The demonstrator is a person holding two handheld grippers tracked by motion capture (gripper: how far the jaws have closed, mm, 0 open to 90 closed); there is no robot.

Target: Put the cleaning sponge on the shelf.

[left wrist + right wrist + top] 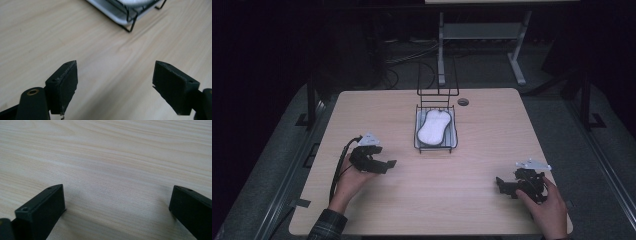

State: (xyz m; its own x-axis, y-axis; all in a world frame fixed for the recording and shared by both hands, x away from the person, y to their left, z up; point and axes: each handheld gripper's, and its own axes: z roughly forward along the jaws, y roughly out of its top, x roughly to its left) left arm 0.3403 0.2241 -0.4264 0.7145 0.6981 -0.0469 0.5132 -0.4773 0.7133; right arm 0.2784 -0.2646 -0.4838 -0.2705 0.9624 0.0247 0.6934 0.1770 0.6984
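A black wire rack (pixel 436 142) stands at the middle of the light wood table (pixel 472 165), holding a white tray with a white pad-shaped object (pixel 433 126) in it. My left gripper (pixel 384 161) rests low at the table's left, open, its jaws pointing toward the rack's near corner (pixel 130 21). In the left gripper view my left gripper (pixel 115 80) has nothing between its jaws. My right gripper (pixel 502 186) sits at the table's right front, open and empty. In the right gripper view my right gripper (pixel 117 205) has bare wood between its jaws.
A round cable hole (pixel 463 102) lies near the table's far edge, right of the rack's upright back (pixel 438 80). Beyond the table stand a white desk frame (pixel 482 35) and loose floor cables (pixel 407 60). The surroundings are dark.
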